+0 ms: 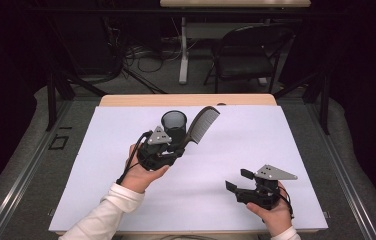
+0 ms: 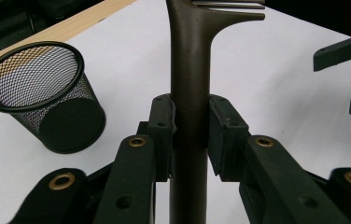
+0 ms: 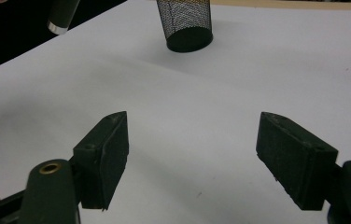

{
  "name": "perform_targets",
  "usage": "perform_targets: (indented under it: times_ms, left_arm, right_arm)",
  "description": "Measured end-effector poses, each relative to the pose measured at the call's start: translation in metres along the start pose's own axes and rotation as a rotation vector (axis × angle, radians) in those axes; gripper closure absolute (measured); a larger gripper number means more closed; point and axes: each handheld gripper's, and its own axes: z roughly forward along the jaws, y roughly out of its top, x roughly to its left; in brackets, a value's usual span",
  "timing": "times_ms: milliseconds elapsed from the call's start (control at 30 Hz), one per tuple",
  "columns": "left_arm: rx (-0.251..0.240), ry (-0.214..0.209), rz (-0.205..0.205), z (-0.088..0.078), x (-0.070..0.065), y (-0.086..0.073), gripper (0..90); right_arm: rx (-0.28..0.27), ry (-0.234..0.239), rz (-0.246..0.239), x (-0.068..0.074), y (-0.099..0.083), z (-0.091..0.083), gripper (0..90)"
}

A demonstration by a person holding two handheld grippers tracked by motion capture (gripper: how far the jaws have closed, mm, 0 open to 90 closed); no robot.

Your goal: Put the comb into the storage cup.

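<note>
On the white sheet: I see a white paper sheet (image 1: 126,200) covering the wooden table (image 1: 126,100), matte and smooth, with a strip of pale wood bare along the far edge.
Comb: a dark brown plastic comb (image 1: 202,125), long smooth handle, curved back, fine teeth along one side; it is lifted off the sheet, tilted up and to the right, its toothed end just beside the cup's rim.
Cup: a black wire-mesh pen cup (image 1: 174,124), round, with a solid rim and solid base, standing upright on the sheet near the far edge; in my left gripper view it sits just left of the handle (image 2: 190,70).
Left gripper: my left gripper (image 1: 176,150) has its black ribbed pads clamped on the comb's handle from both sides, a grey three-cornered plate on top; the hand grips the body from below, the white-sleeved forearm angling in from the lower left.
Right gripper: my right gripper (image 1: 238,181) rests low near the sheet's near right part, well apart from the comb, pointing left; its blocky jaws stand apart with nothing between them.
</note>
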Motion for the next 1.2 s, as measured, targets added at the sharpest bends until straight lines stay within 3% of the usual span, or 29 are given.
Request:
perform_targets:
  times_ms: [500,1000,1200]
  left_arm:
    - [-0.018,-0.004,-0.012,-0.001,0.001,-0.002,72.7]
    - [-0.038,0.004,-0.015,0.001,-0.001,-0.005,72.7]
    - [-0.043,0.009,-0.016,-0.001,0.0,-0.006,72.7]
  right_arm:
    - [0.002,0.022,-0.021,0.007,0.027,0.008,25.1]
    - [0.004,0.059,0.057,0.007,0.043,0.017,31.8]
    - [-0.019,0.08,0.083,0.006,0.049,0.02,34.0]
